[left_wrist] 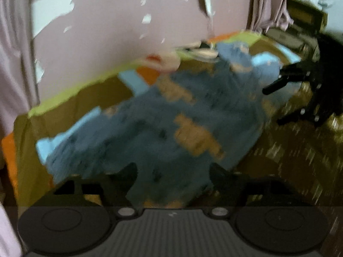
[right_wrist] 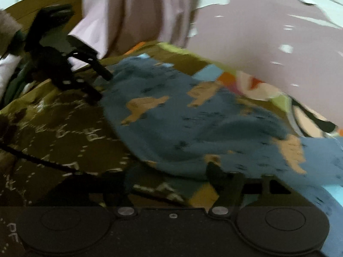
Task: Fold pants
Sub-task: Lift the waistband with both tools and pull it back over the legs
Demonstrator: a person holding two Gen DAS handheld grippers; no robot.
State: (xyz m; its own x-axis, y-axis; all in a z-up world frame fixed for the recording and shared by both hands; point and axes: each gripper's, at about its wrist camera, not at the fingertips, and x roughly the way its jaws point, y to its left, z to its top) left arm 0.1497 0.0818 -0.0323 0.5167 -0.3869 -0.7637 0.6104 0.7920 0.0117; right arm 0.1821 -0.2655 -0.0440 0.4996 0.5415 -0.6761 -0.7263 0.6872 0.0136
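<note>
The pants (left_wrist: 171,117) are blue with tan animal prints and lie bunched on an olive patterned bedspread (left_wrist: 289,160). In the left wrist view my left gripper (left_wrist: 173,175) has its fingers spread wide, with blue cloth between and in front of them. My right gripper (left_wrist: 276,98) shows there at the right edge of the pants, fingers apart. In the right wrist view the pants (right_wrist: 193,124) fill the middle. My right gripper (right_wrist: 169,177) is open at the pants' near edge. My left gripper (right_wrist: 100,81) stands at the pants' far left edge, fingers apart. Both views are blurred.
A pink wall (left_wrist: 107,21) with peeling paint runs behind the bed. A pink curtain (right_wrist: 139,10) hangs at the bed's end. A colourful cartoon print (right_wrist: 257,87) lies by the wall. Dark furniture (left_wrist: 300,21) stands past the bed.
</note>
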